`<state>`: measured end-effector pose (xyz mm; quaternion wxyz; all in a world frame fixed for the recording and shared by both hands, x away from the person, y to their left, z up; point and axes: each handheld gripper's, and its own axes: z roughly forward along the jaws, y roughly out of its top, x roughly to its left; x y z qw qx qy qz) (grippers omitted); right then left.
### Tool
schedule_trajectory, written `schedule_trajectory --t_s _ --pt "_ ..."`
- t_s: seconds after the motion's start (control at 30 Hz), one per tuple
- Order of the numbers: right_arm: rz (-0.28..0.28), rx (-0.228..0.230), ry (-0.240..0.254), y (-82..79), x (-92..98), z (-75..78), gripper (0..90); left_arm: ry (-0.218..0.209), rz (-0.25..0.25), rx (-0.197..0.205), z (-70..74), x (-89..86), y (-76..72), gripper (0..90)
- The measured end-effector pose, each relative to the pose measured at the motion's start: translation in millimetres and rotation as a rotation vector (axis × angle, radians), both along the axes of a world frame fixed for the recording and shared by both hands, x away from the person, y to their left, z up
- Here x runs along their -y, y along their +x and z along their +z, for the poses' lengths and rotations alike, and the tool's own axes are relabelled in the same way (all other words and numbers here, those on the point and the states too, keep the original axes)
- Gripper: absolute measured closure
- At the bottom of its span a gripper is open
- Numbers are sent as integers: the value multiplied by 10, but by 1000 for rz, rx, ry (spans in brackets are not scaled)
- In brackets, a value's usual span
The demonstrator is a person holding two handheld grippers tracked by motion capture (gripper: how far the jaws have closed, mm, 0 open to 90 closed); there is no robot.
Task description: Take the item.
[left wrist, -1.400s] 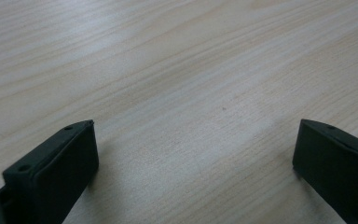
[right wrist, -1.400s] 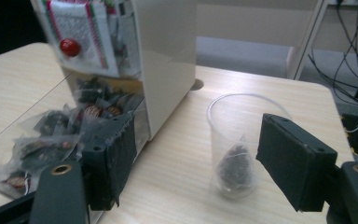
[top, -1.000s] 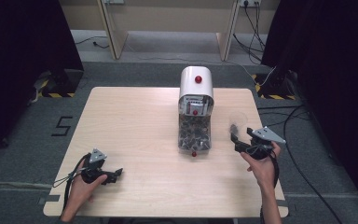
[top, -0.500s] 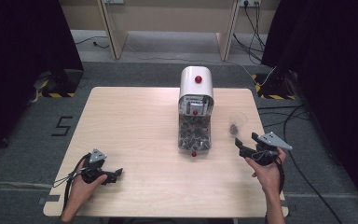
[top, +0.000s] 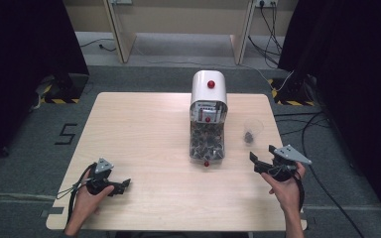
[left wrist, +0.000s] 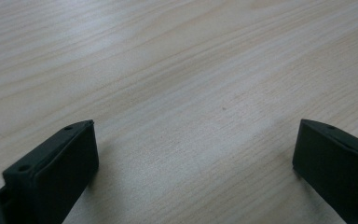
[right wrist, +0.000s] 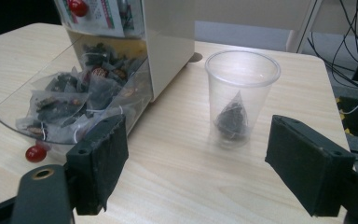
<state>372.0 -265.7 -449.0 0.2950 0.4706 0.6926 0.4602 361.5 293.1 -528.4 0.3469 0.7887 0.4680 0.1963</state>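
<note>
Pale wooden tabletop [top: 144, 129] carries a tea-bag dispenser [top: 208, 119] and, just right of it, a clear plastic cup [right wrist: 241, 95] holding one tea bag [right wrist: 231, 116]; thin, light, crushable, best gripped mid-wall. Right hand-held gripper [right wrist: 196, 163] gapes before it; left hand-held gripper [left wrist: 193, 158] rests open

Lab: black curtains [top: 25, 54], floor cables [top: 297, 124], hazard tape [top: 62, 100].

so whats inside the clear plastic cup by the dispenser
One pyramid tea bag of dark leaves sits at the bottom of the clear plastic cup, which stands upright on the table beside the dispenser. Nothing else shows through its walls; whether the bag has a string cannot be told.
</note>
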Motion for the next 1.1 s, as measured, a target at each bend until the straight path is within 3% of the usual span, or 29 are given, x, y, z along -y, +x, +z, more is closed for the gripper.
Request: schedule_trajectory --t_s 1.1 --pt "39 -85 -39 -297 -54 -269 194 0 0 0 0 0 0 0"
